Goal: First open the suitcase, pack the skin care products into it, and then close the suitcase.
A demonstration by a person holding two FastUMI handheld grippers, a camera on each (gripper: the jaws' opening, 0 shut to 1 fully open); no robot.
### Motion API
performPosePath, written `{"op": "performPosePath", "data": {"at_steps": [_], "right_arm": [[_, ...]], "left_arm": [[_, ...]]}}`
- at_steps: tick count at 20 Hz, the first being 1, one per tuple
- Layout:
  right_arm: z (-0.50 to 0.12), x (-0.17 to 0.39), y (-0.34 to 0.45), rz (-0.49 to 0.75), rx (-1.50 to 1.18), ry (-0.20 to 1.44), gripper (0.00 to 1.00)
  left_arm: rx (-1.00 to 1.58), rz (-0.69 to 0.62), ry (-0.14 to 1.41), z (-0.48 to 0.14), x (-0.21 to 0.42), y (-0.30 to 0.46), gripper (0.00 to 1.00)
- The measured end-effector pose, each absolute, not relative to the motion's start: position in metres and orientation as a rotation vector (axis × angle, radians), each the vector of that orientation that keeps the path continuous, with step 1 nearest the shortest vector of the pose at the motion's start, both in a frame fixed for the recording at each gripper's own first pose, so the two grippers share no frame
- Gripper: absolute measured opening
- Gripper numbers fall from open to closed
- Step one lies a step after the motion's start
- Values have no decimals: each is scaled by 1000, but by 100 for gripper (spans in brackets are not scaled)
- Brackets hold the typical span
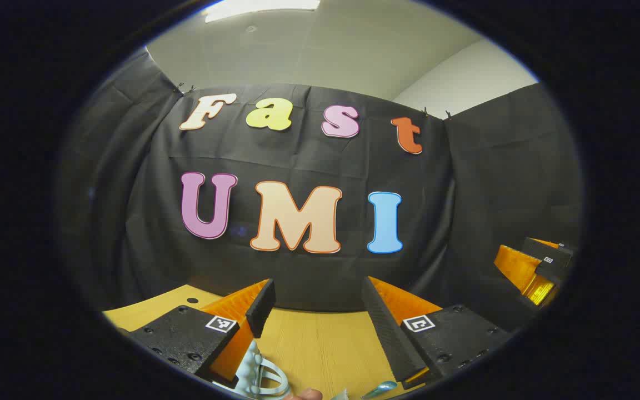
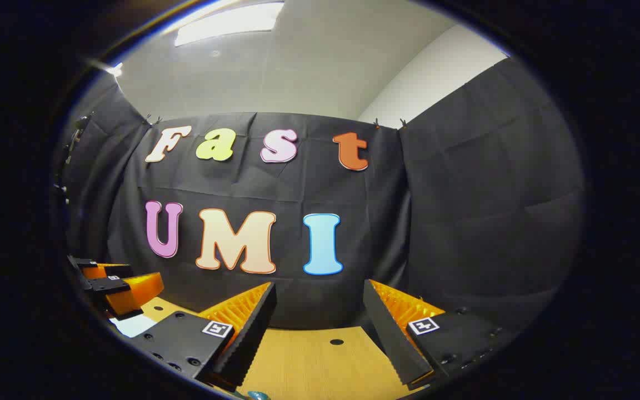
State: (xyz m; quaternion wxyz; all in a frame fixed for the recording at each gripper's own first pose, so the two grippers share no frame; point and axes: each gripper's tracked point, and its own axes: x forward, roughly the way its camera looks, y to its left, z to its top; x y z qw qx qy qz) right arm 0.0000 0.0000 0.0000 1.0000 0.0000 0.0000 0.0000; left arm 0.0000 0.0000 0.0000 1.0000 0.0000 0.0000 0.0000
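In the left gripper view, my left gripper (image 1: 317, 289) is held open over the wooden table (image 1: 320, 344), with nothing between its fingers. At the bottom edge lies a pale blue ribbed piece with a handle (image 1: 261, 372), seemingly the suitcase, mostly cut off. A small teal item (image 1: 381, 388) peeks in beside the right finger. In the right gripper view, my right gripper (image 2: 319, 290) is likewise open and empty above the table (image 2: 309, 361). The left gripper (image 2: 114, 286) shows at far left, and the right gripper (image 1: 531, 266) shows at far right in the left gripper view.
Black cloth walls close off the booth behind the table on both sides. A pale patch (image 2: 131, 325) lies on the table under the left gripper. The tabletop has a small dark hole (image 2: 336, 341). A teal tip (image 2: 256, 395) shows at the bottom edge.
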Motion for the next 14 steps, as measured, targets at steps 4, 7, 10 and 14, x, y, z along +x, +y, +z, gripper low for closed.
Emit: {"op": "performPosePath", "data": {"at_steps": [4, 7, 10, 14], "right_arm": [[-1, -1, 8, 29, 13, 2, 100], [-11, 0, 12, 47, 20, 23, 99], [-17, 1, 17, 66, 26, 37, 99], [-19, 1, 21, 79, 32, 39, 100]], "left_arm": [[19, 13, 1, -3, -4, 1, 93], [38, 24, 18, -11, -7, 4, 93], [36, 36, 38, -18, -10, 6, 93], [46, 49, 51, -22, -10, 10, 93]]}}
